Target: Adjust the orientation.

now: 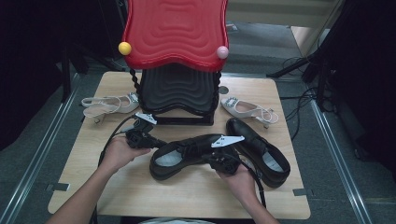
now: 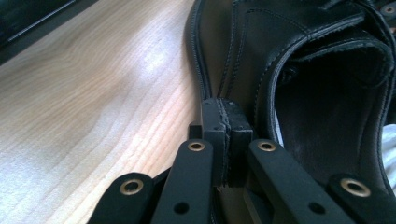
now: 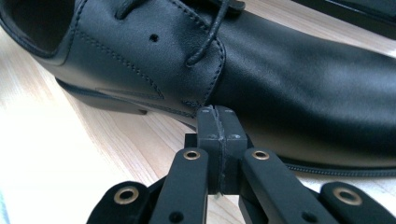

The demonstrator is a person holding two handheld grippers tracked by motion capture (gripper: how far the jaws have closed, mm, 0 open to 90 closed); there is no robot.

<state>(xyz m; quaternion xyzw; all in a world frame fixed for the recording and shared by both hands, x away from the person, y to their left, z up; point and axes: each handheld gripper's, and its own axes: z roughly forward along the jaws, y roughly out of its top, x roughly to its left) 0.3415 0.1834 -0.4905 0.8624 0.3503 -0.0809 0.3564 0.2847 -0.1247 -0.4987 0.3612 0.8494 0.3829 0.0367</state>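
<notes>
left claw: black, brass rivets | right claw: black, grey three-cornered plate, black cable | forearms bare

Black shoes between beige heels

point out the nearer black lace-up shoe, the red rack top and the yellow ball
nearer black lace-up shoe (image 1: 187, 156), high view, on its laced upper
red rack top (image 1: 175, 28), high view, on the middle of its rippled surface
yellow ball (image 1: 124, 48), high view, on the ball at the red top's left corner

Bare table near the person; beyond, black shoes, rack.
</notes>
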